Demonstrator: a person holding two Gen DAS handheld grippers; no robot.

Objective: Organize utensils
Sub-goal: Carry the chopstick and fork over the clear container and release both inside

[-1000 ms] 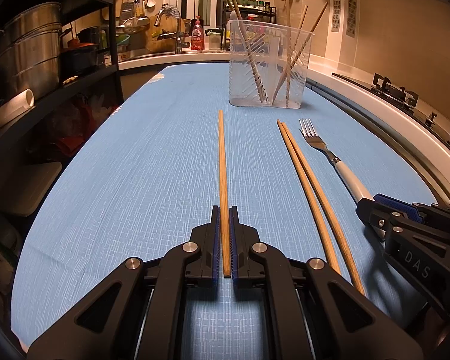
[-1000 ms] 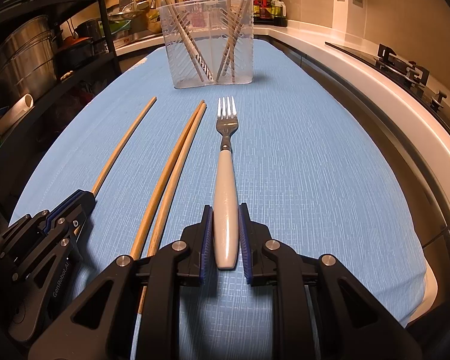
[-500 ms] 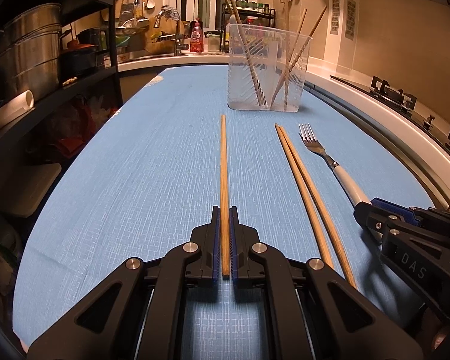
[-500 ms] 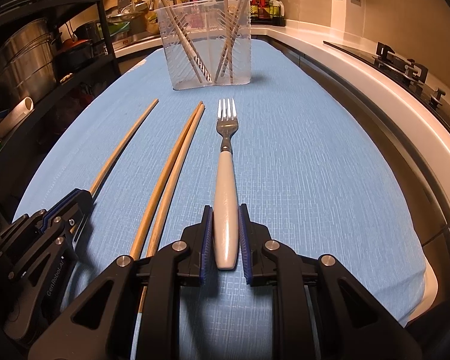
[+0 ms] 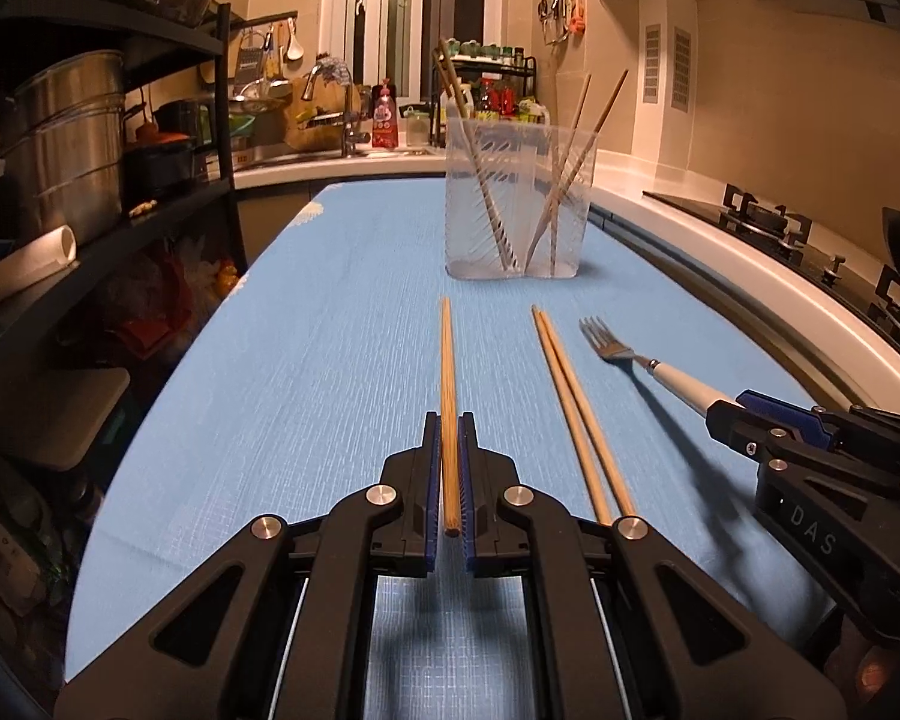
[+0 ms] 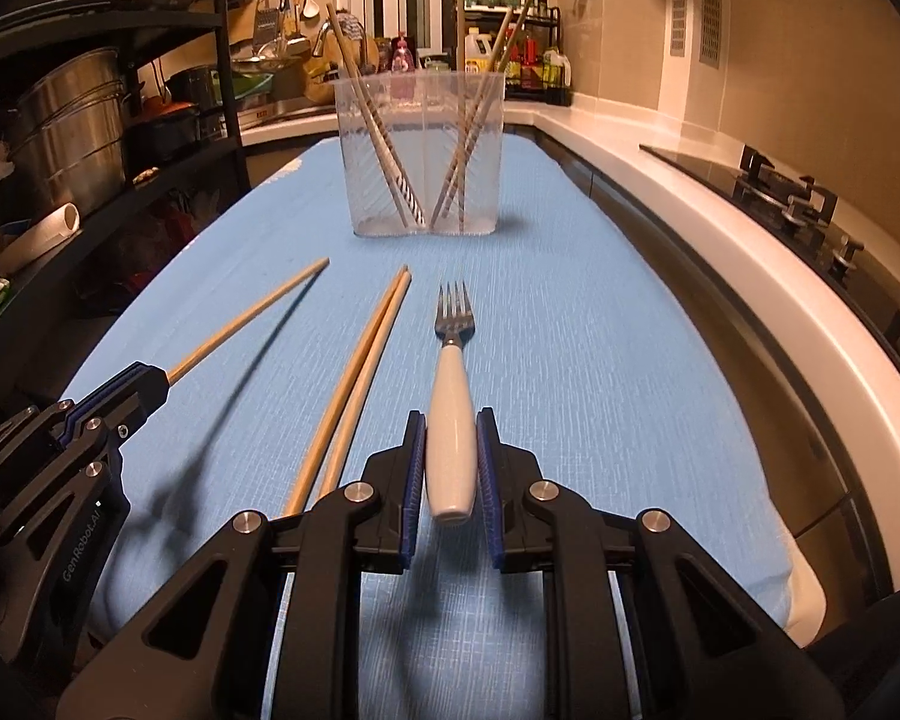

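My left gripper (image 5: 449, 420) is shut on the near end of a single wooden chopstick (image 5: 447, 372), held off the blue cloth and pointing at the clear utensil holder (image 5: 519, 198). My right gripper (image 6: 450, 420) is shut on the white handle of a fork (image 6: 453, 354), also raised, tines forward. A pair of chopsticks (image 5: 576, 408) lies on the cloth between the two grippers. The holder (image 6: 420, 156) has several chopsticks leaning inside it. From the right wrist view the left gripper (image 6: 150, 381) shows at the lower left with its chopstick (image 6: 252, 315).
The blue cloth (image 5: 330, 360) covers the long table. A dark shelf rack with steel pots (image 5: 66, 138) runs along the left. A white counter edge (image 6: 750, 252) and a gas hob (image 5: 768, 216) run along the right. The sink area (image 5: 330, 126) lies beyond the holder.
Both grippers have risen, lifting the single chopstick and the fork off the cloth; shadows now show beneath them. The chopstick pair stays on the cloth.
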